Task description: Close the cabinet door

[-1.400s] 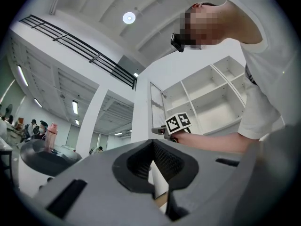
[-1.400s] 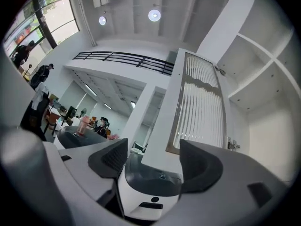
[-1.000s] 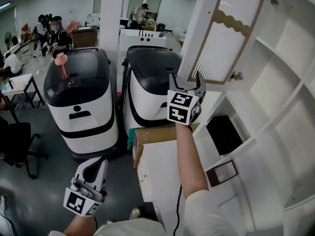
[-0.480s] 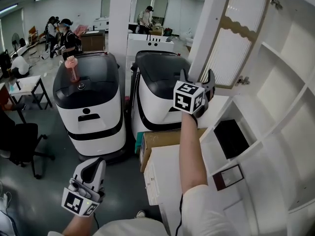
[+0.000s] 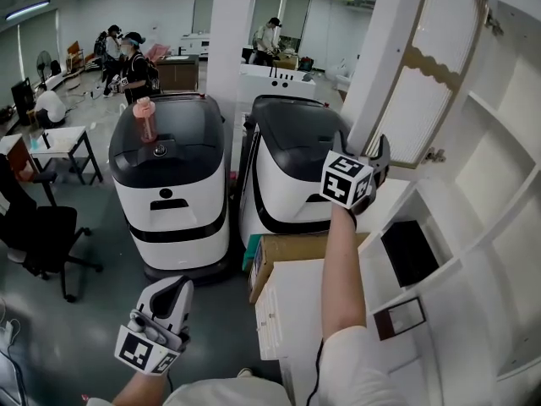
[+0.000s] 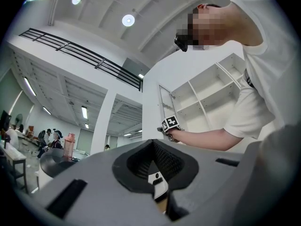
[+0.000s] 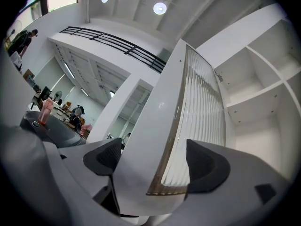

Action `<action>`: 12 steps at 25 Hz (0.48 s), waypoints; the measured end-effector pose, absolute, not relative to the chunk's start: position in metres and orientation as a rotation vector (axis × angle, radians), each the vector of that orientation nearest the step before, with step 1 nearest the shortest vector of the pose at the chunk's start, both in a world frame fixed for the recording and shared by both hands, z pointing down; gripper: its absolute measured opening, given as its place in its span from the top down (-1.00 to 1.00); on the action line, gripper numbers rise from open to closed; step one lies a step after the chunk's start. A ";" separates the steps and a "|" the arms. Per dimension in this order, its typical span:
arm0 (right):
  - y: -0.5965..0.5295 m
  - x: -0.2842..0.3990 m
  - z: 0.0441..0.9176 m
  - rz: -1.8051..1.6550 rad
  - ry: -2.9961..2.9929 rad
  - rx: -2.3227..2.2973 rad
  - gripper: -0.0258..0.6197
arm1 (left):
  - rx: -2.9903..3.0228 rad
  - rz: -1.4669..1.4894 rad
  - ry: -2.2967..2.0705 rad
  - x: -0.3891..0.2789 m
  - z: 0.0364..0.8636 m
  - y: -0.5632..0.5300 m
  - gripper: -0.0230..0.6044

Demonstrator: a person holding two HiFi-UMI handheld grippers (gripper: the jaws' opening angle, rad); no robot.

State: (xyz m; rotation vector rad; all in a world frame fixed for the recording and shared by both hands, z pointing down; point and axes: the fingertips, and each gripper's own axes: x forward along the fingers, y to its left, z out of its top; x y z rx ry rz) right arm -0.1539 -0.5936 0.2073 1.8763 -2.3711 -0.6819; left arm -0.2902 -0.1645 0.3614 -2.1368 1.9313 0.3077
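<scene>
Head view, entry: cabinet-door closing, early stage.

- Cabinet door point(image 5: 439, 66): white frame with a ribbed translucent panel, at 1 o'clock. It stands swung well out from the white open-shelf cabinet point(image 5: 499, 184), hinged on its cabinet side. Not yet shut.
- Right tongs point(image 5: 365, 146): raised just right of centre, toward 3 o'clock. The jaws have just been opening and stand at their widest, straddling the door's lower free corner. The right gripper view shows the door edge between the two dark pads, with no firm clamp to be seen.
- Left tongs point(image 5: 172, 288): low at 7 o'clock, well apart from the cabinet. The jaws are together with nothing between them.
- Step in hand, as judged: taking purchase on the door's free edge, with the swing not begun.
- Next move calls for: pinching the edge or bearing on its outer face, then carrying it in an arc toward 3 o'clock until it meets the cabinet front. The tongs must come clear of the gap before the door seats.
- Writing: none legible. The marker cube point(image 5: 347, 178) shows only black-and-white square patterns. Two white-and-black wheeled units point(image 5: 173, 184) at 10 to 12 o'clock carry no readable brand. A pink bottle point(image 5: 145, 118) stands on the left one, label unreadable.
</scene>
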 end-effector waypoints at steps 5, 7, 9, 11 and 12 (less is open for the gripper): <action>-0.587 -0.152 0.206 -0.682 -2.395 1.851 -0.32 | -2.132 0.341 1.935 -0.293 0.362 -0.158 0.92; -0.585 -0.150 0.207 -0.682 -2.406 1.837 -0.32 | -2.135 0.351 1.929 -0.291 0.361 -0.156 0.92; -0.582 -0.148 0.207 -0.685 -2.416 1.826 -0.32 | -2.140 0.359 1.918 -0.289 0.360 -0.156 0.92; -0.579 -0.145 0.207 -0.683 -2.421 1.818 -0.32 | -2.144 0.364 1.909 -0.288 0.359 -0.156 0.92; -0.577 -0.144 0.206 -0.682 -2.423 1.815 -0.32 | -2.147 0.368 1.905 -0.288 0.359 -0.155 0.92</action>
